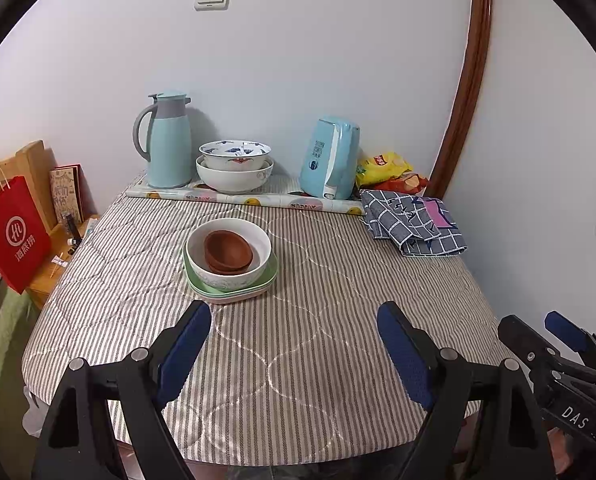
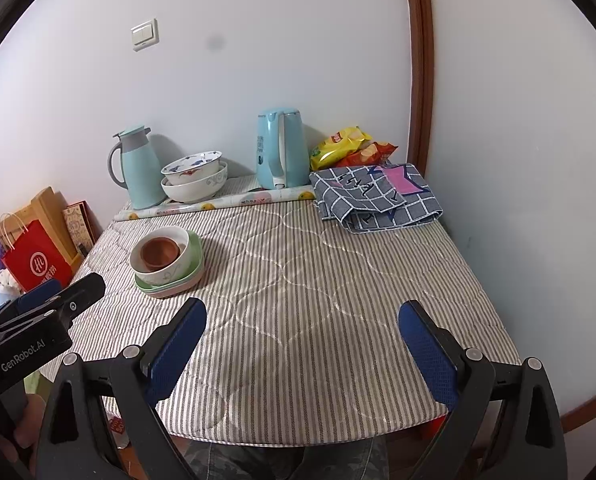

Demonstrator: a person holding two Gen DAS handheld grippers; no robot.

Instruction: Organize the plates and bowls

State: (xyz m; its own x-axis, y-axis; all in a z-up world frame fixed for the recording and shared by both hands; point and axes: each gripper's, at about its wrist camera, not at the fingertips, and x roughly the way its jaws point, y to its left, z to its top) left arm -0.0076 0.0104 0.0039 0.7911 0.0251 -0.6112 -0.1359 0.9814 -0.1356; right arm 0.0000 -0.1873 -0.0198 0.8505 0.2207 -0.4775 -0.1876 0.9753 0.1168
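A white bowl (image 1: 229,254) (image 2: 166,260) holding nested brown bowls (image 1: 228,251) (image 2: 159,254) rests on stacked green and pink plates (image 1: 234,290) (image 2: 170,286) on the striped table. Two more white bowls (image 1: 235,168) (image 2: 194,178), the upper one with blue pattern, are stacked at the back. My left gripper (image 1: 294,330) is open over the table's near part, just short of the plates, nothing between its fingers. My right gripper (image 2: 302,326) is open too, empty, to the right of the stack. Each gripper shows at the edge of the other's view.
A pale blue thermos jug (image 1: 168,140) and electric kettle (image 1: 330,158) stand on a patterned mat (image 1: 242,199) at the back. Snack bags (image 1: 384,170) and a folded checked cloth (image 1: 412,220) lie at the back right. A red bag (image 1: 12,232) stands left of the table.
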